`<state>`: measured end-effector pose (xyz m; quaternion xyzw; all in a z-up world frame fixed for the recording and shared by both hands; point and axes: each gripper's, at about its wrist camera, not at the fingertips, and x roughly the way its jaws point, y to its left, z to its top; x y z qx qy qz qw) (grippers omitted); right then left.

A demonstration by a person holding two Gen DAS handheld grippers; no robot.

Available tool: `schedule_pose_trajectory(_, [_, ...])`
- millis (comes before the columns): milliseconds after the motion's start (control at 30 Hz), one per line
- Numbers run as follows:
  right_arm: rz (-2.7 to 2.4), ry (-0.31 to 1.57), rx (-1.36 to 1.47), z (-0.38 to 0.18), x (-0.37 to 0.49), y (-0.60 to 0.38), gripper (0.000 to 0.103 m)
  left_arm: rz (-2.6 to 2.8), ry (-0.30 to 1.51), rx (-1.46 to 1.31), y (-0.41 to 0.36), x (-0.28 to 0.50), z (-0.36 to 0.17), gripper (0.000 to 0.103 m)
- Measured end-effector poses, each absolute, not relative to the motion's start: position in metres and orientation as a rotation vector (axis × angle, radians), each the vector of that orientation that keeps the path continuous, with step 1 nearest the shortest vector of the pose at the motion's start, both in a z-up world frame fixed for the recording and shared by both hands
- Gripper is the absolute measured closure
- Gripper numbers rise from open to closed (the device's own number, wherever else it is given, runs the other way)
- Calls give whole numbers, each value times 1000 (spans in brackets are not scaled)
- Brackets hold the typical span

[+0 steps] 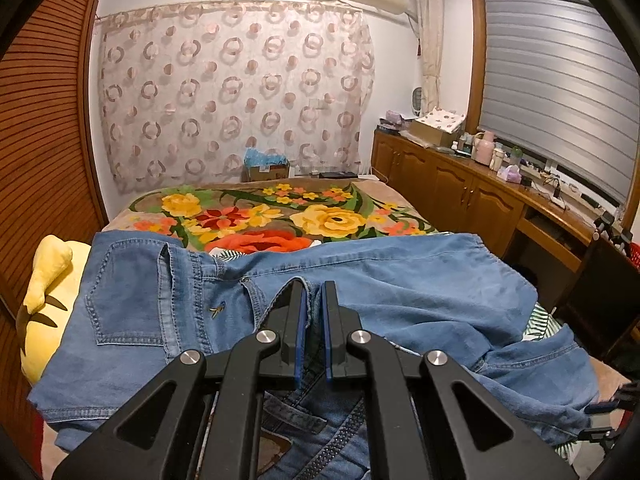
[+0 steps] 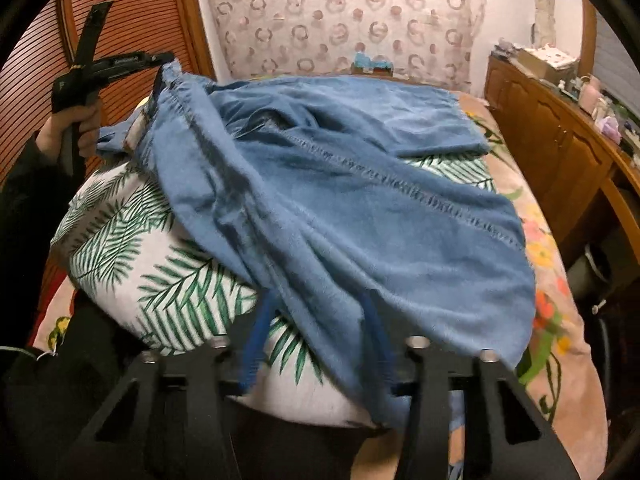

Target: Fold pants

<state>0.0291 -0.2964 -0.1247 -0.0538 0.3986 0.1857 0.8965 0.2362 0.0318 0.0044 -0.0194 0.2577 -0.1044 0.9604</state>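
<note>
One view only: back pocket [image 1: 128, 304].

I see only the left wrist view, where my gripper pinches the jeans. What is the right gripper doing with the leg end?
Observer: The right gripper has its jaws apart; the leg end of the pants drapes over them, not pinched.
Operator: What lies under that leg?
Observer: A white leaf-print cushion, bulging under the cloth.
Operator: Is the top edge lifted?
Observer: Yes, the left gripper holds it raised above the cushion.
</note>
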Motion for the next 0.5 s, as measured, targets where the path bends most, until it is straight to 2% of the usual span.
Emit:
schedule_pose_trajectory(333, [342,875,-117,-139,39,-305,66,-235,489,-68,40,226,14,95])
schedule_pose_trajectory(467, [381,870,-110,-133,44,-309,89,-230,467,-77,43,222,19,95])
schedule_pose_trajectory(500, [396,867,-104,-130,47,-310,92,-229,459,-81,44,221,21,95])
